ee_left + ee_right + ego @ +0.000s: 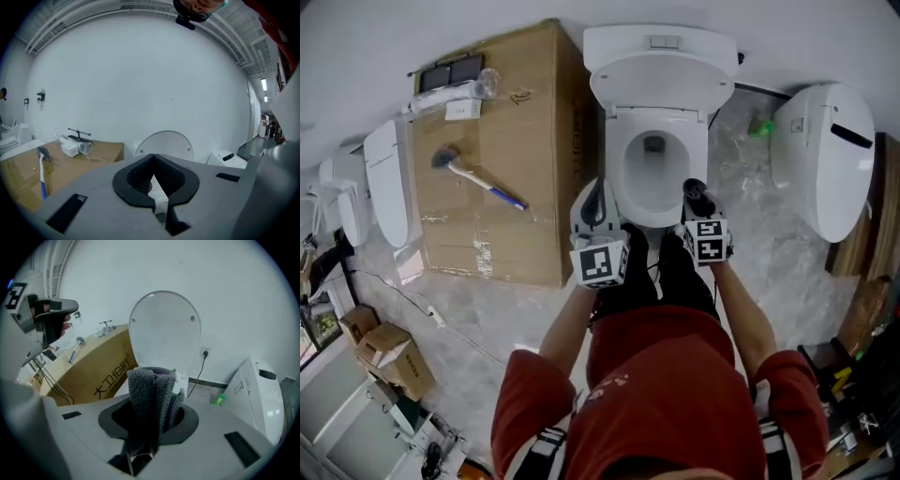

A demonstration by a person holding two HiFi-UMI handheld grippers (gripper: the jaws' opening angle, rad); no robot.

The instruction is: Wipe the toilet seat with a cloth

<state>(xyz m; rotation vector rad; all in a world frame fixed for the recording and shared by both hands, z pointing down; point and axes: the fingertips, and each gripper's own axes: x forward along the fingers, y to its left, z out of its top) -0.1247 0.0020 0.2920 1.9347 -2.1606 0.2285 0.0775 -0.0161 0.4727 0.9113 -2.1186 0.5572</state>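
Wiping well means pressing the grey cloth (149, 394), clenched in the right gripper (697, 202), flat along the toilet seat (617, 155), with the clenched, empty left gripper (153, 159) held clear.

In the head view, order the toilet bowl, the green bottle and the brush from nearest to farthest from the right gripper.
From the right gripper, shut on the cloth:
1. Toilet bowl: right beside it, at its front rim.
2. Green bottle: on the floor, ahead and to the right.
3. Brush: far left, on the cardboard box.
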